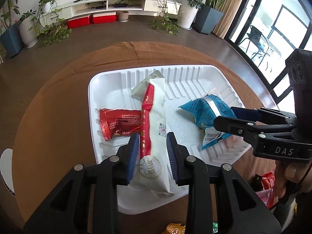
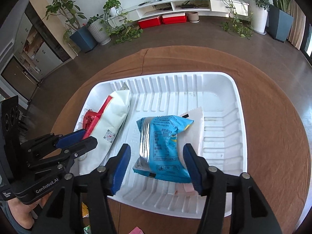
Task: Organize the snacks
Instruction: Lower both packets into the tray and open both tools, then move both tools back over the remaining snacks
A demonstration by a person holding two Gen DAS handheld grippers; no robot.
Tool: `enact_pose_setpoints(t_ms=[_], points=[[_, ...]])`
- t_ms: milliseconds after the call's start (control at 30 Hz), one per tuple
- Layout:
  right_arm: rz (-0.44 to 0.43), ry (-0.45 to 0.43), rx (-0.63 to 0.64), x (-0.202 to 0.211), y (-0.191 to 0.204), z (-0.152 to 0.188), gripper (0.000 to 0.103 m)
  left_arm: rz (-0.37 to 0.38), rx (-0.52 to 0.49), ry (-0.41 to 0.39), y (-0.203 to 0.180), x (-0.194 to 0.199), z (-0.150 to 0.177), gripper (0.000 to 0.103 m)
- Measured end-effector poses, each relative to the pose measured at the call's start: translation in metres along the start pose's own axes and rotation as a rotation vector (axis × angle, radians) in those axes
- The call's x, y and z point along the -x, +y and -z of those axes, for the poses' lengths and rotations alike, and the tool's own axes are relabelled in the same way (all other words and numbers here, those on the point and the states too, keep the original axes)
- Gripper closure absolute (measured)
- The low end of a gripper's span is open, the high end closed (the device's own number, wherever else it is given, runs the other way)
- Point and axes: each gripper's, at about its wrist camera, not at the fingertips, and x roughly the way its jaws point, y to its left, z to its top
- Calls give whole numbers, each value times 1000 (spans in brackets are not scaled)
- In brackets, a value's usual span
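Both grippers hang over the white ribbed tray on the brown-clothed tabletop. The left gripper has its jaws parted, one pad on each side of the long white-and-red packet with a visible gap at either edge; it grips nothing. The right gripper has its jaws wider apart, straddling the blue snack bag without pressing it. The packet lies lengthwise in the left half of the tray, overlapping a red foil wrapper. The blue bag rests mid-tray on a flat white sachet. All items appear light, soft and crinkly; film surfaces are likely slippery and will deform under pressure. Take hold across the narrow width, near the middle of the long packet, or on a crimped end seam of the bag, with light closing force to avoid crushing the contents. Obstructions: the tray ribs and raised wall limit low approaches, the two grippers work close together, and further wrappers lie on the tabletop at the tray's near edge.
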Motion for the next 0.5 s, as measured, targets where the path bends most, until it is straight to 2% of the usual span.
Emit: enact_pose_setpoints(t_ms=[67,133,167,333,500], points=[[-9,-23,-1,14,1,-1,37,-3,2,-42,0,20,3,30],[-14,-53,-13,33,0,-1,27,-8,2,-79,-2,42,9,10],[-28,-71,-23,43,-1,0,25,-6,5,-95,-4,53,13,3],[-133,-205,-80,110,-7,22,7,-10,-13,-184,-10,112,42,1],[-219,-278,-159,158,-15,76,5,-33,-58,-239,-22,153,94,0]])
